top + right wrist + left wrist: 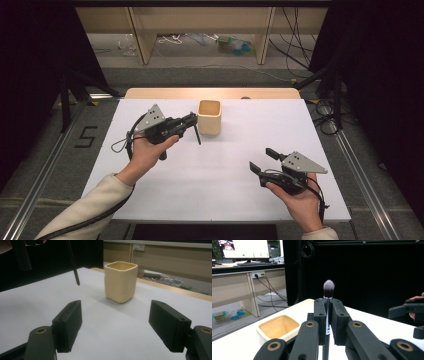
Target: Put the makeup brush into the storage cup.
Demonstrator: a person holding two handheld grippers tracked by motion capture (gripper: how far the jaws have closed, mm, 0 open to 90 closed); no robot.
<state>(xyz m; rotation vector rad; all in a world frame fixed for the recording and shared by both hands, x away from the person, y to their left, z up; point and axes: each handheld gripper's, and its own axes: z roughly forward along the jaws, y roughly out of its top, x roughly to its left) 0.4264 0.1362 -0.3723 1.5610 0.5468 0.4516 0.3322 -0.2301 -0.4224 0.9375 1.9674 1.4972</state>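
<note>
Left gripper [192, 121] clamps a slim black-handled makeup brush [328, 288] beside the cream square ceramic cup [209, 116]; right gripper [262, 160], jaws apart and empty, waits nearer the person; the dangling handle risks striking the rim.

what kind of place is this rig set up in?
Most likely a lab or office workspace used for recording. A white table stands between black curtains, loose cables trail across the floor, and a desk with a lit monitor stands beyond.

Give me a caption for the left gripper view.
Left gripper clamps a makeup brush upright, beside the cream cup.
</note>
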